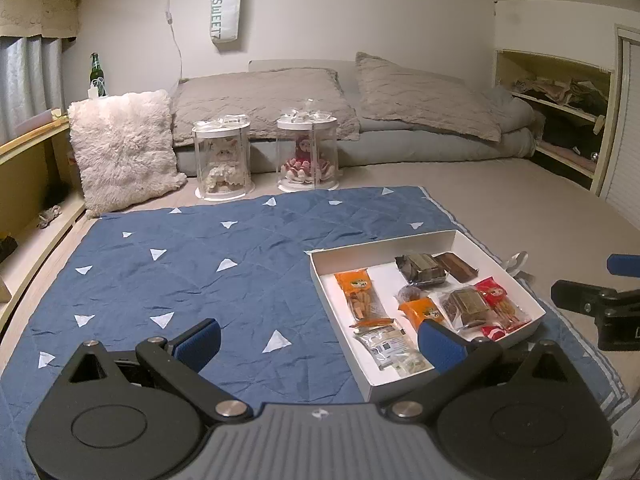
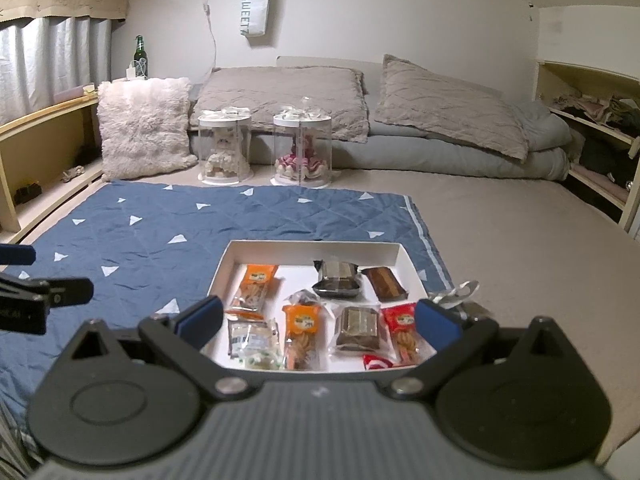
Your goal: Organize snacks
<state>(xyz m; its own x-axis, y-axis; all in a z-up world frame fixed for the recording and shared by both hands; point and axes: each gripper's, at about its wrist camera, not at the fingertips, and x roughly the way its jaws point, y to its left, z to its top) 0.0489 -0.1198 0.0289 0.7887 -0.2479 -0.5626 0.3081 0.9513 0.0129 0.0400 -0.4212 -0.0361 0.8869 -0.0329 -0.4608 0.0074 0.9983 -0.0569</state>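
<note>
Snacks lie in a white tray (image 2: 406,258) on the blue quilt (image 2: 160,240), on the floor before the bed. In the right wrist view, 2 orange packs (image 2: 256,286) sit at 9 and 6 o'clock of the tray's middle, dark brown bars (image 2: 386,282) at 1 o'clock, a red pack (image 2: 402,334) at 4 o'clock and a clear bag (image 2: 250,338) at 7 o'clock. All visible snacks are inside the tray, loosely laid, so this fits either sorting about to go on or sorting done; which step is in hand cannot be settled. Right gripper (image 2: 318,322) hovers over the tray's near edge, jaws wide apart, holding nothing. Left gripper (image 1: 320,340) hangs at 9 o'clock of the tray above the quilt, jaws also spread and empty.
</note>
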